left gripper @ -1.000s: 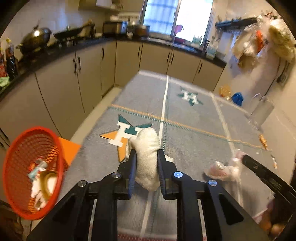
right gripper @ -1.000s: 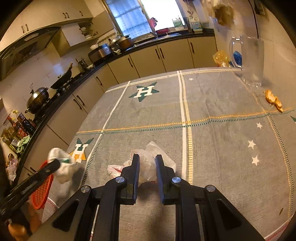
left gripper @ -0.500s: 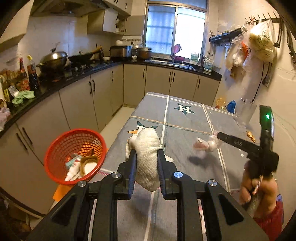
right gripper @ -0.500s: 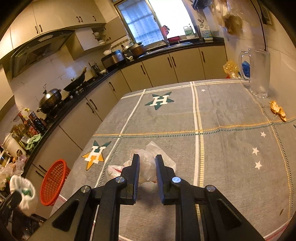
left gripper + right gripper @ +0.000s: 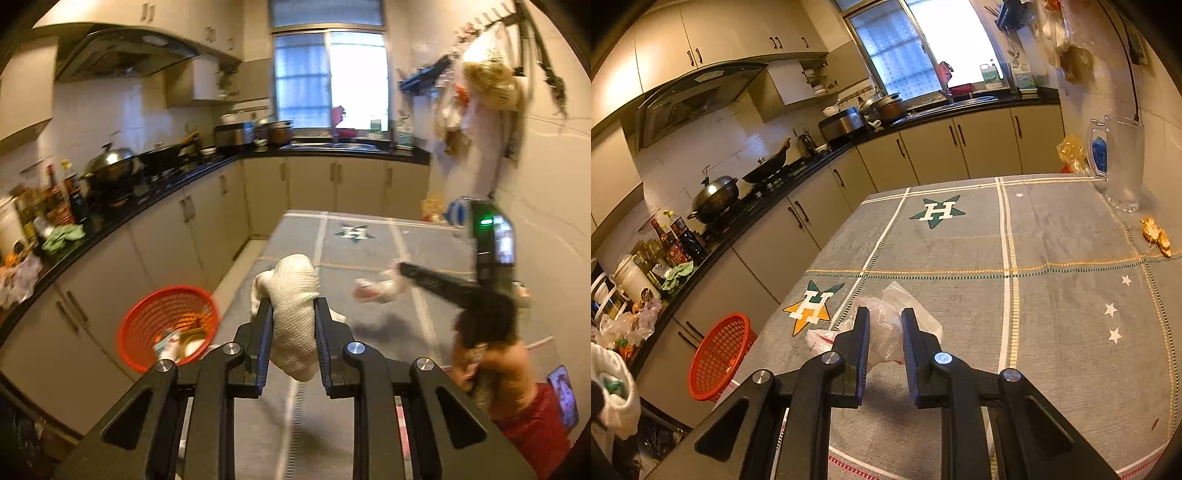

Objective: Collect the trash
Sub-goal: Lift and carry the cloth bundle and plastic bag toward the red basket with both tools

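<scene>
My left gripper (image 5: 293, 314) is shut on a crumpled white cloth wad (image 5: 295, 325), held in the air over the near end of the table. The same wad (image 5: 613, 391) shows at the left edge of the right wrist view. My right gripper (image 5: 884, 325) is shut on a clear plastic bag with red print (image 5: 882, 328), lifted a little above the grey tablecloth (image 5: 1052, 314). In the left wrist view the right gripper (image 5: 397, 271) holds that bag (image 5: 376, 290) to my right. A red mesh basket (image 5: 168, 325) with trash inside stands below the table's left side.
A glass pitcher (image 5: 1123, 162) and orange scraps (image 5: 1156, 236) sit at the table's far right. Kitchen cabinets and a dark counter with pots (image 5: 714, 197) run along the left and back. A person's hand (image 5: 495, 358) grips the right tool.
My left gripper has pulled back and risen with the cloth wad, so the red basket now lies further ahead and lower left. The right gripper has lifted slightly with the bag.
</scene>
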Available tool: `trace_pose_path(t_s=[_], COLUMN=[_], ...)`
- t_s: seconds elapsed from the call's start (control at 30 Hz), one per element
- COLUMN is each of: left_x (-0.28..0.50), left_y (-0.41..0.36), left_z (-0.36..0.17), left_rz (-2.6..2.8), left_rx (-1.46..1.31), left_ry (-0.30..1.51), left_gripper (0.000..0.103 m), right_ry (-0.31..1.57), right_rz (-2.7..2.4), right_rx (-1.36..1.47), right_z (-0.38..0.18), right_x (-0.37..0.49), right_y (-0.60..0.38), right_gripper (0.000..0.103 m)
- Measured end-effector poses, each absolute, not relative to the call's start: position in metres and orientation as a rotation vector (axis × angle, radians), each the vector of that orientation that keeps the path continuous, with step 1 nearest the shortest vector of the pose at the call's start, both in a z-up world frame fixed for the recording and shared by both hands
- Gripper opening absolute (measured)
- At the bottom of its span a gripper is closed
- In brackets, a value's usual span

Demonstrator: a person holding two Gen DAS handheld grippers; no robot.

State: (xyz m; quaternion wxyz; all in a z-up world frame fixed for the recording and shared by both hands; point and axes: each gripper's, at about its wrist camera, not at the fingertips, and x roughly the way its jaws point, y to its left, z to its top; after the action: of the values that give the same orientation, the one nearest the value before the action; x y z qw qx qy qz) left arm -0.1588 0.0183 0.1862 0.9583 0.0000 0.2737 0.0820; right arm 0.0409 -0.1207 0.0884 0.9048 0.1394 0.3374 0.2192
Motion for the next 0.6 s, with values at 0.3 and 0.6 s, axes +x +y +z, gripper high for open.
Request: trace_pose_path(t_s=[0.3,0.6], left_x=[-0.145,-0.126], left_y=[-0.026,0.004], left_z=[0.192,0.164], left_rz=[0.016,0.056], left_rx=[0.038,0.003], left_ry=[0.529,0.574], left_gripper=[0.021,0.021], right_ry=[0.720,0.732], right_rz=[0.458,0.445], right_rx=[0.297,0.259], right_z=[0.086,0.080], right_x=[0.043,0.045], right_y=[-0.121,-0.112], right_gripper=[0.019,0.019])
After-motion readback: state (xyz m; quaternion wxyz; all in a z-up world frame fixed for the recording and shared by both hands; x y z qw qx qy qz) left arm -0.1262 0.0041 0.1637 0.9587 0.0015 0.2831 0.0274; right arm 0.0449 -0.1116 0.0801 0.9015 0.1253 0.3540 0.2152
